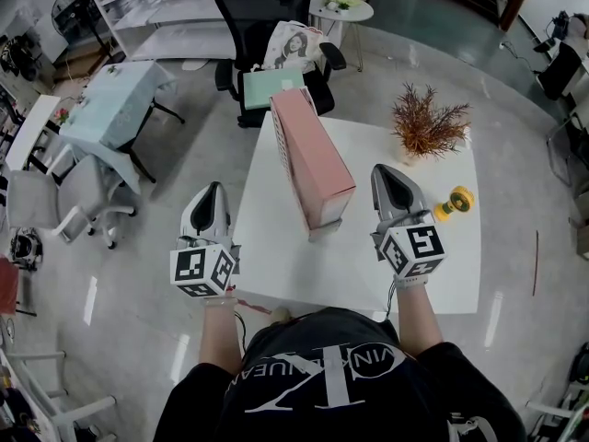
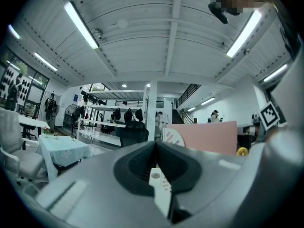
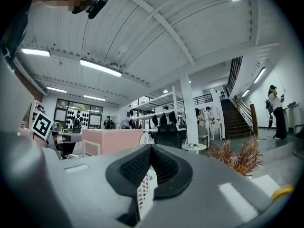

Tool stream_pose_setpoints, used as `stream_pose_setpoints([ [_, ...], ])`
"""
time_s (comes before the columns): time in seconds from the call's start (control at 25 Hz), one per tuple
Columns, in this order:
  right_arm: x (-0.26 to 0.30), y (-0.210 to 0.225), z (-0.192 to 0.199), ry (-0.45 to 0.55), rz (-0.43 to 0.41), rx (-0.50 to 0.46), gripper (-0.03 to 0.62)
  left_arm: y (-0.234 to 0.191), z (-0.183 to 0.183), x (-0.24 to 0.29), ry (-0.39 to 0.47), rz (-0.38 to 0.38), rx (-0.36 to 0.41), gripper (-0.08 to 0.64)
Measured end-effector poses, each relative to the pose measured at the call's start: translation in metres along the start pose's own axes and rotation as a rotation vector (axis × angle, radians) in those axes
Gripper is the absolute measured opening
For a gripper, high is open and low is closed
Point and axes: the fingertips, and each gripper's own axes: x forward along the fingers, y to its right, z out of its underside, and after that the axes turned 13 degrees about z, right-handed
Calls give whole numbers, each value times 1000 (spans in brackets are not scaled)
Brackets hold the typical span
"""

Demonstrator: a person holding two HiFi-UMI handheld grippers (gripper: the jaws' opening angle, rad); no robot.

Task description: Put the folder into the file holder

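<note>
The white counter is carrying the pink holder, which is standing upright near its middle. Just beyond the holder's far end, a black chair is bearing the green folder on its seat, off the counter. The left claw and right claw are hovering level on either side of the holder's near end, each with jaws together on nothing. Doing this well probably means opening one claw before reaching past the holder, then pinching the folder's near edge squarely.
</note>
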Motion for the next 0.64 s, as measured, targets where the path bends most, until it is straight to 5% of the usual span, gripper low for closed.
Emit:
stream_pose_setpoints([
  [0.64, 3, -3, 12, -31, -11, 18, 6, -3, 6, 0, -17, 0, -5, 0],
])
